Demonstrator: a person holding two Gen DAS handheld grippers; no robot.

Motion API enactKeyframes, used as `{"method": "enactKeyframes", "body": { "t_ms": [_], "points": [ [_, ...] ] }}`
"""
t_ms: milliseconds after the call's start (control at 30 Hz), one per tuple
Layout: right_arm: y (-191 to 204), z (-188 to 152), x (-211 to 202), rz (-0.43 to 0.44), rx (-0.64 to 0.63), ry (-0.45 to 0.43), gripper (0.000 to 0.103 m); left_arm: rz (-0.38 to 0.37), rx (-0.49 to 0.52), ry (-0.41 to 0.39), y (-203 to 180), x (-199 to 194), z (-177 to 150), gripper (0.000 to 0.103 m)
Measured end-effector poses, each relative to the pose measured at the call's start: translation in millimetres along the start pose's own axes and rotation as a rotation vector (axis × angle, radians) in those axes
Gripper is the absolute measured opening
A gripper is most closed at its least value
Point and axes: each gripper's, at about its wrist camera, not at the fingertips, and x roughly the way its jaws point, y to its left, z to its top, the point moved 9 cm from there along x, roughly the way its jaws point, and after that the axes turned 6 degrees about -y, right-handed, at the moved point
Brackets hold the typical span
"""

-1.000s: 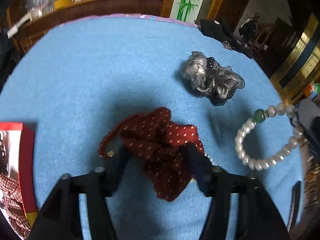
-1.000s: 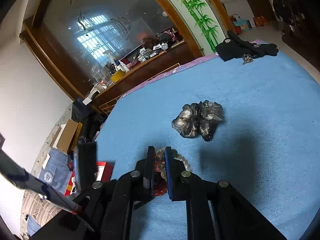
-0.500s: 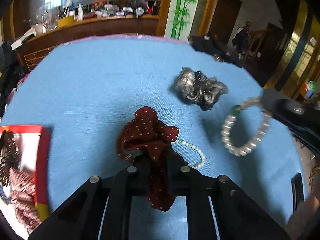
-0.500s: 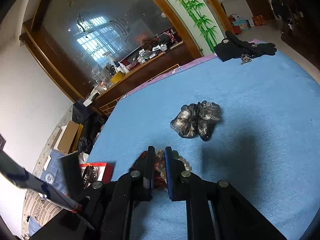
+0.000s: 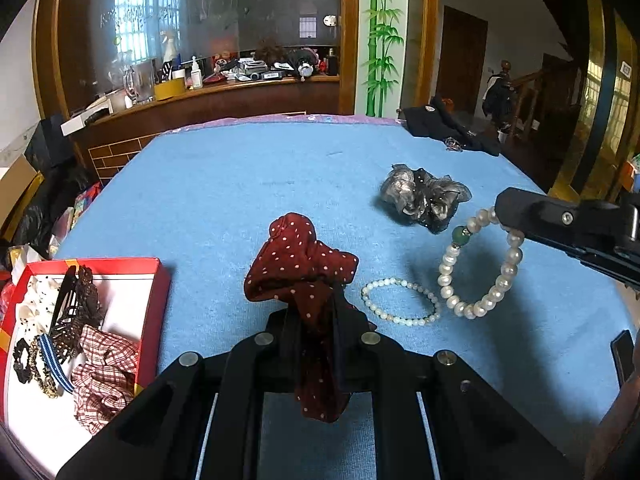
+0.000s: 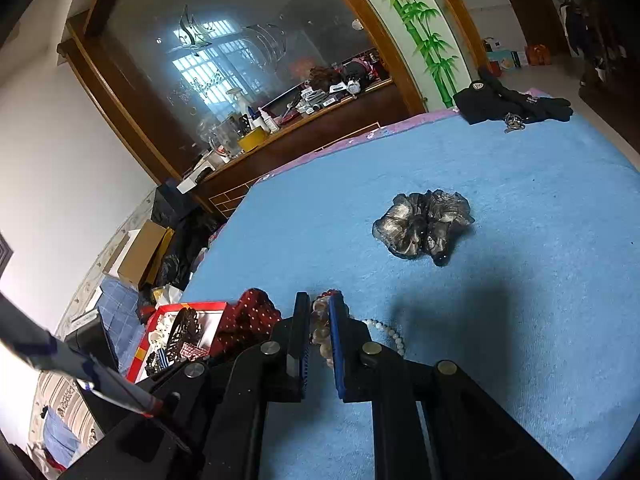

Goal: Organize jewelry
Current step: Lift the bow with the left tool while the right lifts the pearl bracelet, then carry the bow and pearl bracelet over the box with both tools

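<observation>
Scrunchie fabric, dark red with white dots (image 5: 304, 268), is pinched between the jaws of the left tongs (image 5: 316, 332): they are closed on it, one bunch standing up past the tips and a tail hanging below, all of it lifted off the blue bench (image 5: 224, 200). Its likely home, the red box (image 5: 158, 300), lies to the left of those tongs and a little nearer the camera, already holding a checked scrunchie (image 5: 104, 376), a dark hair claw (image 5: 76, 308) and other hair pieces. So the coming carry is a short swing leftward, and the left hand is plainly the nearer one.

The right tongs (image 6: 320, 328) are clamped on a large pearl bracelet with a green bead (image 5: 476, 264), which hangs from their tips above the bench. Just beside it a thinner bead bracelet (image 5: 400, 300) lies flat on the cloth. Farther back rests a grey sheer scrunchie (image 5: 424, 198), and at the far edge a black garment (image 5: 444, 124).
</observation>
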Motion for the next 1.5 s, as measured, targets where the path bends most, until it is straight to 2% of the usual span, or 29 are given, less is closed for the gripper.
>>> {"method": "enactKeyframes", "body": {
  "t_ms": [633, 1200, 1333, 1500],
  "points": [
    [13.0, -11.0, 7.3, -0.017, -0.064, 0.008, 0.011, -0.019, -0.018, -0.035, 6.5, -8.1, 5.2, 0.011],
    [19.8, -9.0, -4.9, -0.027, -0.08, -0.028, 0.011, -0.024, -0.022, -0.055, 7.8, -25.5, 8.5, 0.011],
    [23.5, -8.9, -9.0, -0.017, -0.067, -0.039, 0.011, -0.035, -0.046, -0.064, 20.7, -46.5, 5.1, 0.011],
    [49.9, -26.8, -4.6, 0.014, -0.088, -0.014, 0.011, -0.016, -0.075, -0.049, 56.5, -69.8, -12.6, 0.011]
  ]
}}
